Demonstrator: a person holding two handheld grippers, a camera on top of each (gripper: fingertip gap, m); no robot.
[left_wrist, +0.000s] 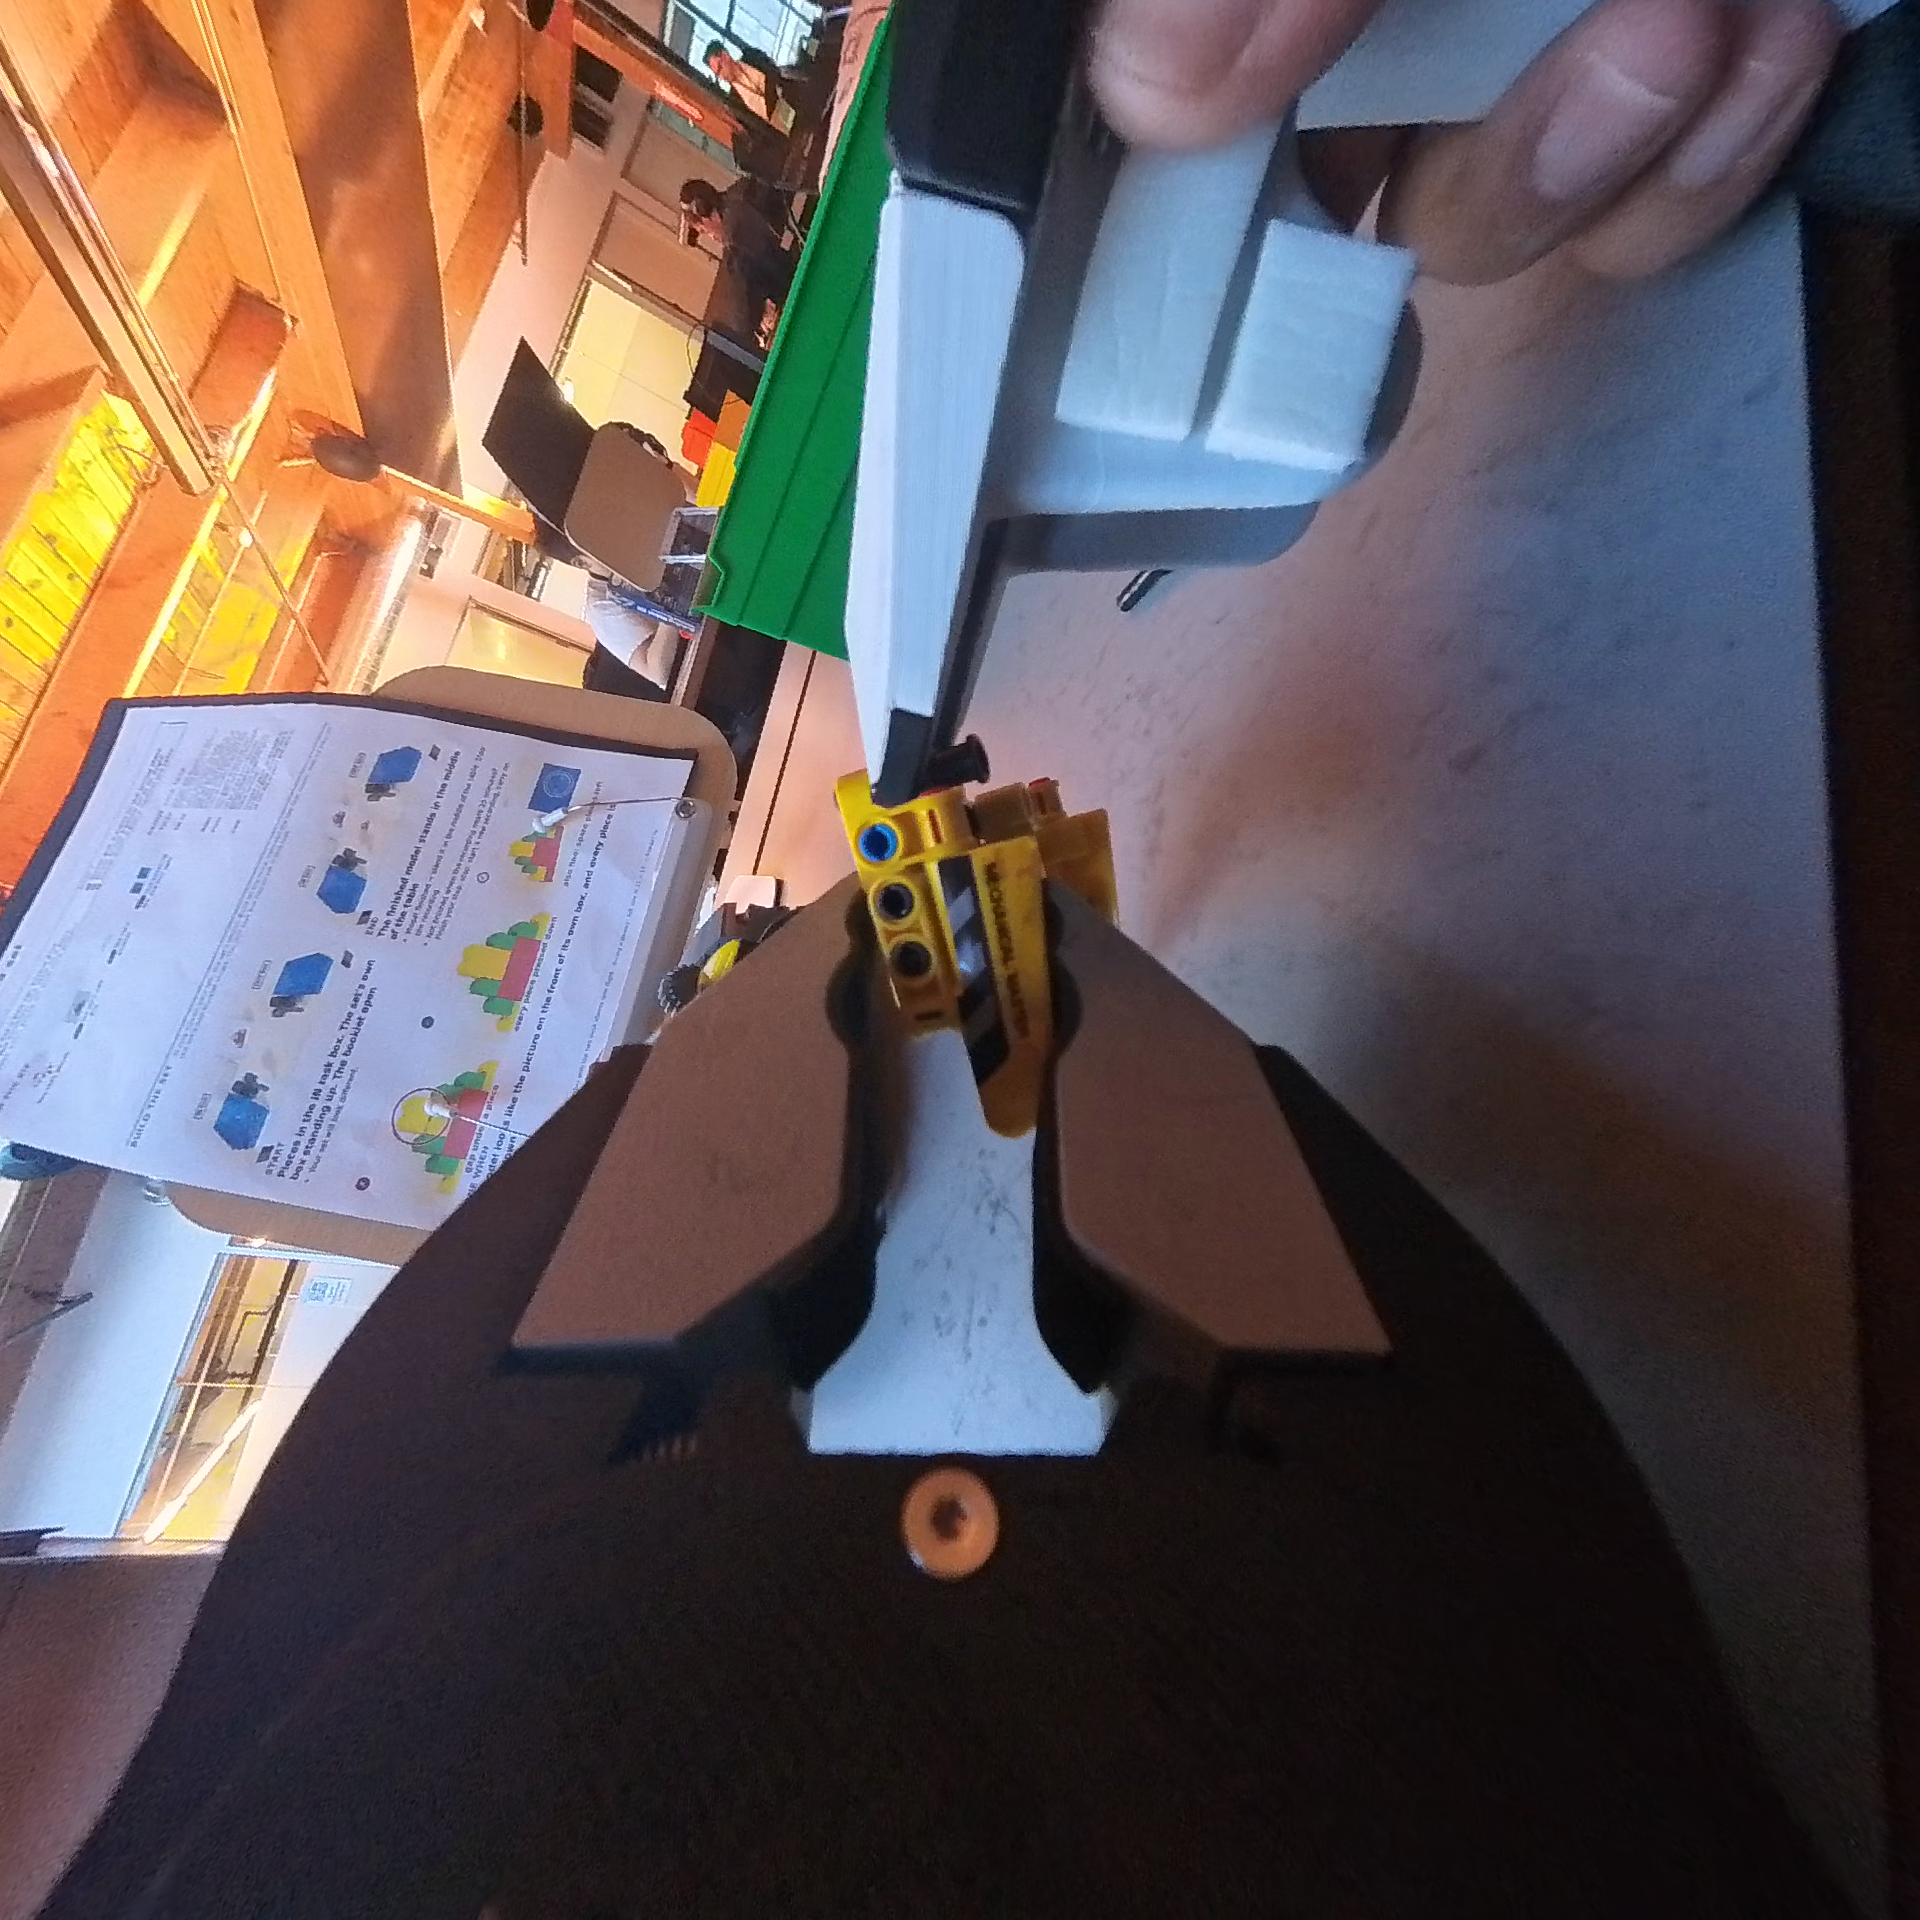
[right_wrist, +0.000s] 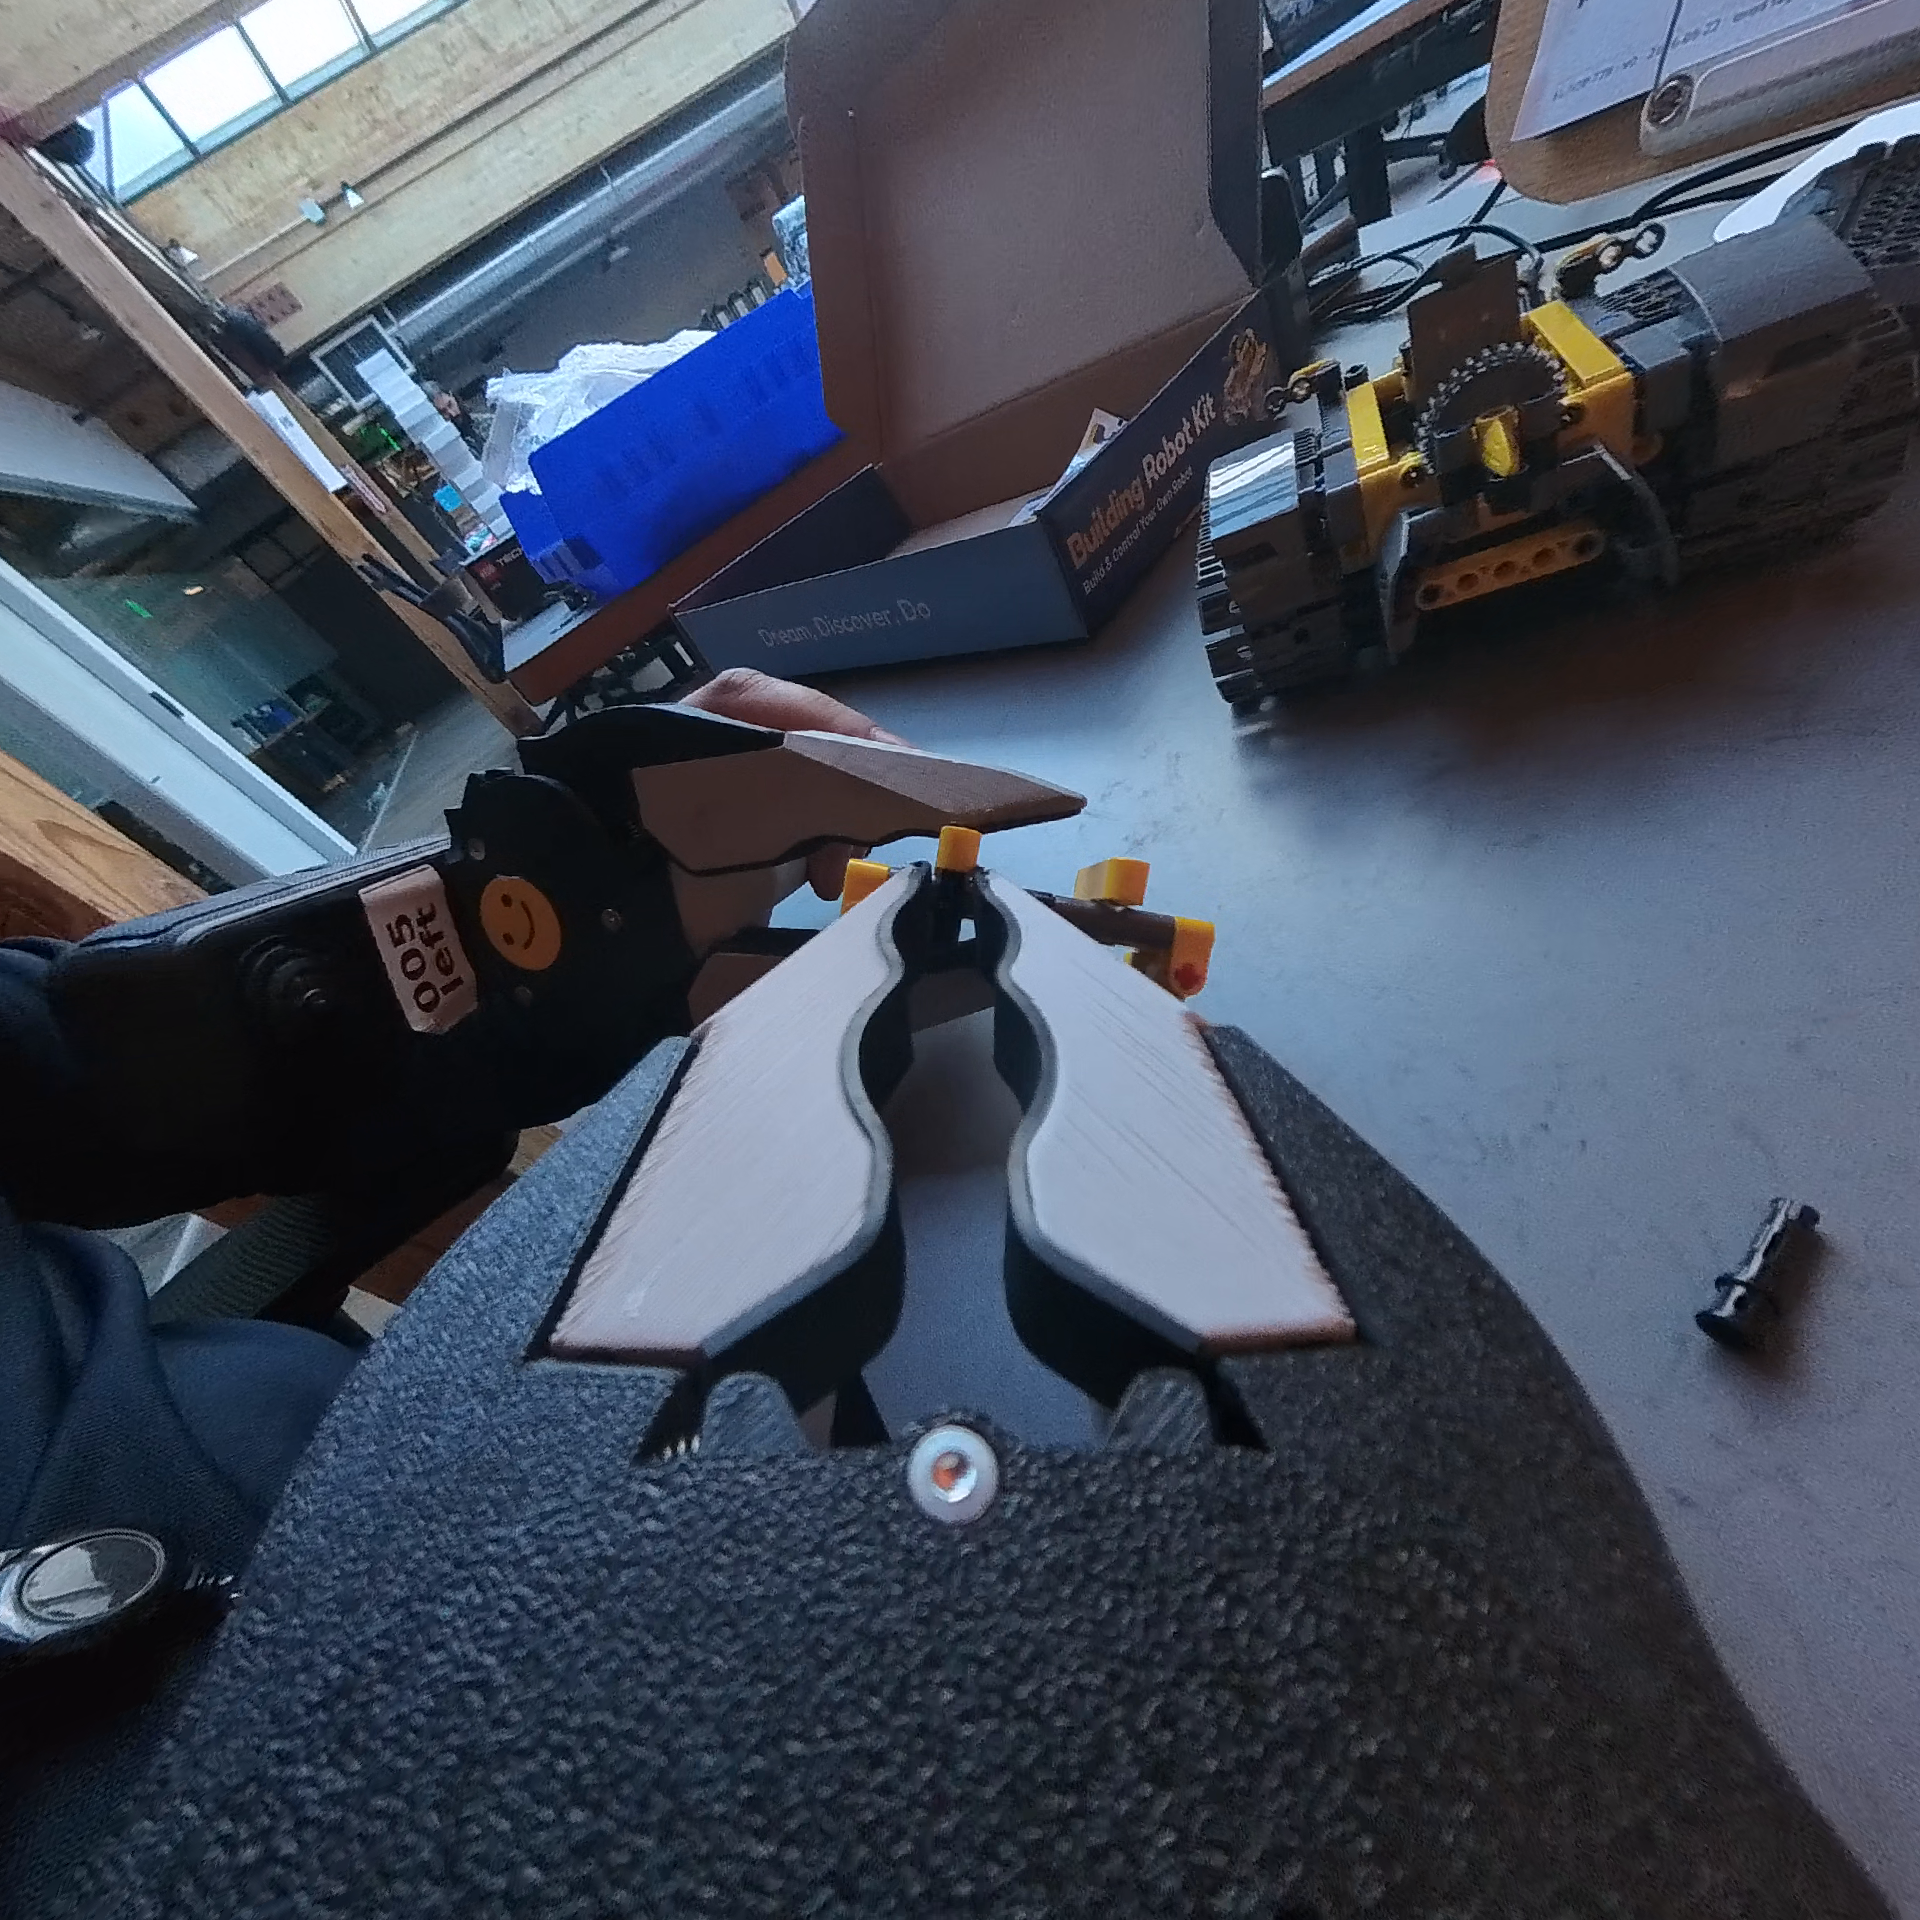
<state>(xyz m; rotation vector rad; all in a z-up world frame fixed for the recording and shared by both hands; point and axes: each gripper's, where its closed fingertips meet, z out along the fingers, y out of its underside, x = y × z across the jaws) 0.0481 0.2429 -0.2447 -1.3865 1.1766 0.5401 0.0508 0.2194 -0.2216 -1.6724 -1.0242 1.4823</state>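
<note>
A yellow brick assembly (left_wrist: 966, 914) is held above the grey table (left_wrist: 1558, 935), clamped between the nearly closed jaws of the left gripper (left_wrist: 961, 971). A small black pin (left_wrist: 961, 762) is pinched at the very tips of the right gripper (right_wrist: 948, 896), whose jaws are closed down onto it, and it is pressed against the top of the assembly beside a yellow stub (right_wrist: 956, 847). Whether the pin is seated in a hole cannot be told.

The pin is gripped only at the tips, so it is judged likely to twist or spring out if it is pushed off-axis. The assembly is caught along a narrow edge and could be rotated in the left gripper by a sideways push; loosely attached yellow pieces (right_wrist: 1143, 904) could be knocked off.

A spare black pin (right_wrist: 1756, 1283) lies on the table to the right, well apart. Farther back, a tracked yellow-and-black model (right_wrist: 1507, 488) and an open cardboard box (right_wrist: 987, 312) are seen, with an instruction sheet (left_wrist: 332, 935) propped up on the left.
</note>
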